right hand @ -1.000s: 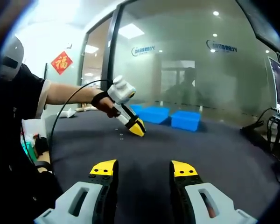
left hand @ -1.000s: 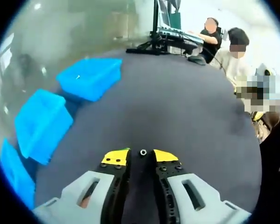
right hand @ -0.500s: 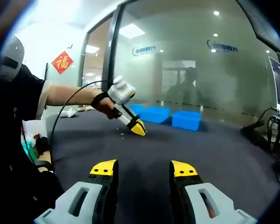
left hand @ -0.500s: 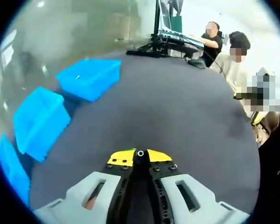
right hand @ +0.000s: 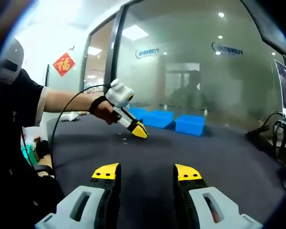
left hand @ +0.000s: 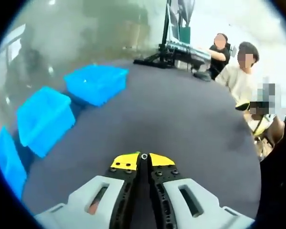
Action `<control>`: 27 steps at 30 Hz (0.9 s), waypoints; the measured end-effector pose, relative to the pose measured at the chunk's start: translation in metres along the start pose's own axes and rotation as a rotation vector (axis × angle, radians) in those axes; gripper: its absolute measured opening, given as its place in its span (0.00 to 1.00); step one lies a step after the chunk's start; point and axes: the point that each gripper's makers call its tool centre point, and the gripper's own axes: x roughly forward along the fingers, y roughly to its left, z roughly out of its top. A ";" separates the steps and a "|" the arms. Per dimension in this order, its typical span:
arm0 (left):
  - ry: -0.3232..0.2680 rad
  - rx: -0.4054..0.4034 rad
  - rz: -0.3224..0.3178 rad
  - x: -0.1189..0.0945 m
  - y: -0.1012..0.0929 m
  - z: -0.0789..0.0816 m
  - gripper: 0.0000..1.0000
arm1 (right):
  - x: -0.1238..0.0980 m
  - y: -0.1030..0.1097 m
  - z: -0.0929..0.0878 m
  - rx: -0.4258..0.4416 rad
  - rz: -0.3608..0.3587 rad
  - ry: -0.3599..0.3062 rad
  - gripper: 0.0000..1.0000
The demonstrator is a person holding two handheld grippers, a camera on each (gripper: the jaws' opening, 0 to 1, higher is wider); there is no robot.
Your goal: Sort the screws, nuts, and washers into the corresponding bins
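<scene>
In the left gripper view my left gripper [left hand: 143, 159] has its yellow-tipped jaws pressed together on a small silver ring-shaped part [left hand: 144, 156], a nut or a washer, just above the dark table [left hand: 181, 114]. Three blue bins [left hand: 97, 82] [left hand: 45, 119] [left hand: 7, 164] stand in a row to the left. The right gripper view has my right gripper [right hand: 148, 171] open with nothing between its jaws, low over the table. The left gripper [right hand: 139, 131] shows there too, held by a hand, tips down. A few tiny loose parts [right hand: 125, 139] lie beneath it.
Blue bins [right hand: 157, 117] [right hand: 189, 123] line the table's far edge by a glass wall. A monitor stand and cables [left hand: 167, 45] sit at the far end, where two people [left hand: 238, 71] are seated. The person's arm [right hand: 62, 100] reaches in from the left.
My left gripper's jaws have come together on the small ring-shaped part and lifted it slightly off the table. The right gripper has stayed still and open.
</scene>
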 end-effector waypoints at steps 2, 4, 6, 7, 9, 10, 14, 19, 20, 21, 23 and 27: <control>-0.041 -0.018 0.013 -0.009 -0.001 0.005 0.06 | 0.000 0.000 0.002 0.000 -0.002 -0.005 0.40; -0.099 -0.029 0.039 -0.020 0.000 0.011 0.06 | 0.001 0.000 0.003 -0.001 -0.003 -0.009 0.40; -0.150 -0.055 0.056 -0.032 -0.001 0.014 0.06 | 0.001 0.001 0.005 -0.003 -0.002 -0.013 0.40; -0.174 -0.066 0.066 -0.039 -0.001 0.015 0.06 | 0.001 0.001 0.006 -0.003 -0.002 -0.015 0.40; -0.221 -0.057 0.099 -0.054 -0.002 0.016 0.06 | 0.002 0.003 0.008 -0.004 0.000 -0.019 0.40; -0.228 -0.058 0.105 -0.056 -0.002 0.016 0.06 | 0.003 0.004 0.009 -0.007 0.001 -0.021 0.40; -0.327 -0.070 0.168 -0.087 -0.002 0.021 0.06 | 0.004 0.009 0.013 -0.014 0.007 -0.025 0.40; -0.437 -0.079 0.242 -0.128 0.006 0.031 0.06 | 0.004 0.017 0.015 -0.034 0.020 -0.020 0.40; -0.444 -0.075 0.255 -0.132 0.009 0.031 0.06 | 0.004 0.018 0.016 -0.035 0.023 -0.020 0.40; -0.462 -0.081 0.271 -0.139 0.013 0.033 0.06 | 0.004 0.018 0.016 -0.036 0.024 -0.020 0.40; -0.486 -0.084 0.316 -0.152 0.025 0.036 0.06 | 0.004 0.018 0.017 -0.039 0.023 -0.022 0.40; -0.534 -0.087 0.402 -0.174 0.055 0.040 0.06 | 0.007 0.019 0.020 -0.042 0.026 -0.028 0.40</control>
